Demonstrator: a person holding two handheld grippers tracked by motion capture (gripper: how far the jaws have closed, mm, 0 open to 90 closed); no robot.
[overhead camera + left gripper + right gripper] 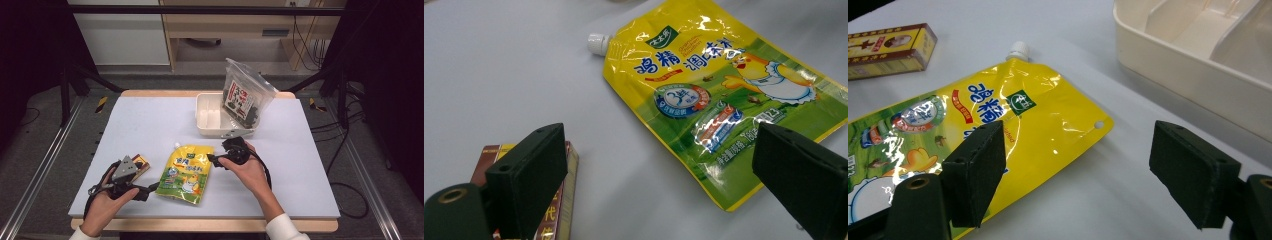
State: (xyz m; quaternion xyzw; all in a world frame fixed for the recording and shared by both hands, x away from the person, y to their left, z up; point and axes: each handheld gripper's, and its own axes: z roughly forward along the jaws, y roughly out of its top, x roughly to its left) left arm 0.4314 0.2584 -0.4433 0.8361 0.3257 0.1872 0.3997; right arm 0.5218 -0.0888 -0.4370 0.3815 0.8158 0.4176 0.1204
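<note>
Yellow spouted pouch [186, 173] flat on pale table [150, 125] between 2 wide-open, empty claws, dark room around.

The spouted pouch [186, 173] is laid flat near the front middle of the worktop [150, 125]. The small box [140, 163] is set just to its left. The divided tray [210, 120] is placed behind the pouch, well apart, and the snack bag [246, 95] is propped upright in its right compartment.
</note>
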